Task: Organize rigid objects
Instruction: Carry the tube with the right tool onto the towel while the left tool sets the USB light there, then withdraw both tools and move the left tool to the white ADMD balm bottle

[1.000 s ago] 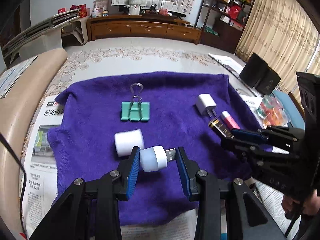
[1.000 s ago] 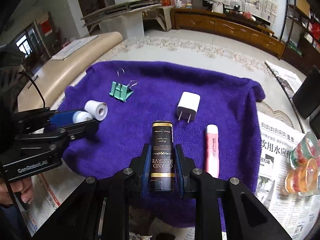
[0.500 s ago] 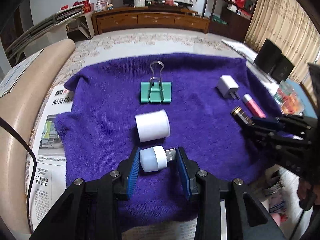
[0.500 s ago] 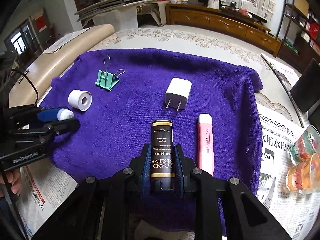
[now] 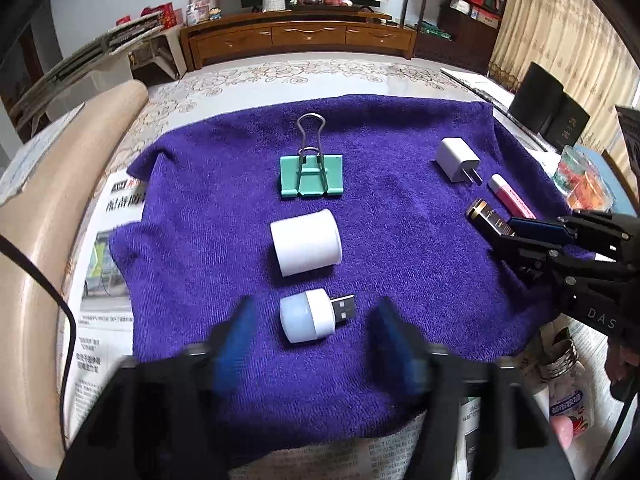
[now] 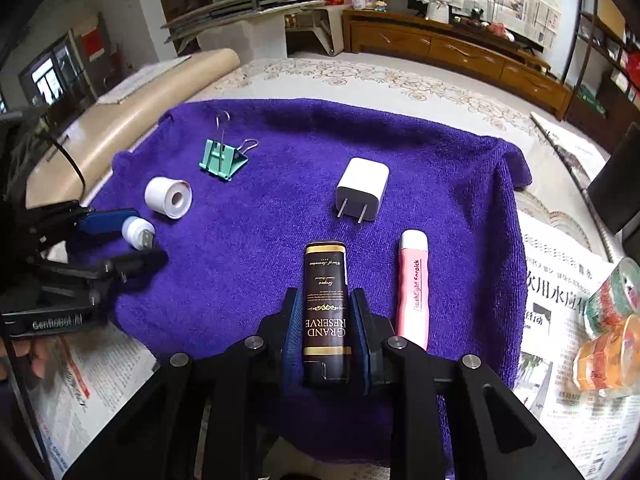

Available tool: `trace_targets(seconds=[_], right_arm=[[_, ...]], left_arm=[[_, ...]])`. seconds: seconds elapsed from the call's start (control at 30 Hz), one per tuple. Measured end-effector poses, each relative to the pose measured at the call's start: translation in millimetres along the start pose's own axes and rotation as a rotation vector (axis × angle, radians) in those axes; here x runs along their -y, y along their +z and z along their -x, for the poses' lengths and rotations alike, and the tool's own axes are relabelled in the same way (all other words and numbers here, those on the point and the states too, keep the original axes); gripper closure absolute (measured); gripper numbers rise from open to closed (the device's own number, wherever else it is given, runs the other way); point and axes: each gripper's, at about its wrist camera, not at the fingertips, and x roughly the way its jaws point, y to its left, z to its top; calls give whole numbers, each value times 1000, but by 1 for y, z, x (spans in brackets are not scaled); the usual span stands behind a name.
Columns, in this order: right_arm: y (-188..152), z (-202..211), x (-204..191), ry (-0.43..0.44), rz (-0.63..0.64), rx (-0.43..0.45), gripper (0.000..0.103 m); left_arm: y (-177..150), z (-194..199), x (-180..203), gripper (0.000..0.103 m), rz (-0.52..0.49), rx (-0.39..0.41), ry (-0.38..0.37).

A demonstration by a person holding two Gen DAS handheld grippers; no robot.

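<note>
small usb lamp (image 5: 310, 316) lying on the purple towel (image 5: 208, 184) in the lower middle of the left wrist view, long axis across the frame, metal plug pointing right, white bulb end left. flanked by the blurred blue fingers of the left gripper (image 5: 316, 336), spread wide and clear of it on both sides. just above: white roll (image 5: 306, 242) on its side, then green binder clip (image 5: 312, 176) with one wire handle pointing toward the top of the frame.

dark "grand reserve" box (image 6: 326, 312) in the lower middle of the right wrist view, long axis running up the frame, gold-rimmed end away from the camera, clamped between the narrow-set pads of the right gripper (image 6: 326, 320). close on its right and roughly parallel, pink tube (image 6: 412, 288). white charger (image 6: 362, 190) above, prongs pointing down toward the box. newspaper (image 6: 568, 308) at right edge under the towel.
</note>
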Motion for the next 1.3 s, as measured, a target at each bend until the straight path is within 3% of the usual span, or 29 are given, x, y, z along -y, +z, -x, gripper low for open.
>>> trace_targets(seconds=[0.07,0.23,0.3,0.4,0.53,0.73,0.9,1.13,1.3], right_arm=[[-1,6,0,-8,-7,19,58],[-6,35,1,5,-53,92,19],[-11,49,0,-4,-67,114,2],[-21,67,0,-29,-91,111,0],[-43,91,7,-52,-136,108,0],[-99,122,24,-96,-236,114,0],[-134,119,38,-84,-311,122,0],[-148,115,44,-62,-316,114,0],[-154,111,40,-51,-295,99,0]], left_arm=[[-2,3,-4,35,23,12,-21],[-7,20,-7,13,62,53,-46],[-12,28,-6,0,78,52,-85],[-20,39,1,0,102,38,-137],[-34,57,18,0,77,41,-136],[-58,61,51,0,56,-9,-185],[-66,47,63,0,44,-52,-151],[-70,26,74,0,-1,-93,-99],[-72,25,82,0,-17,-62,-59]])
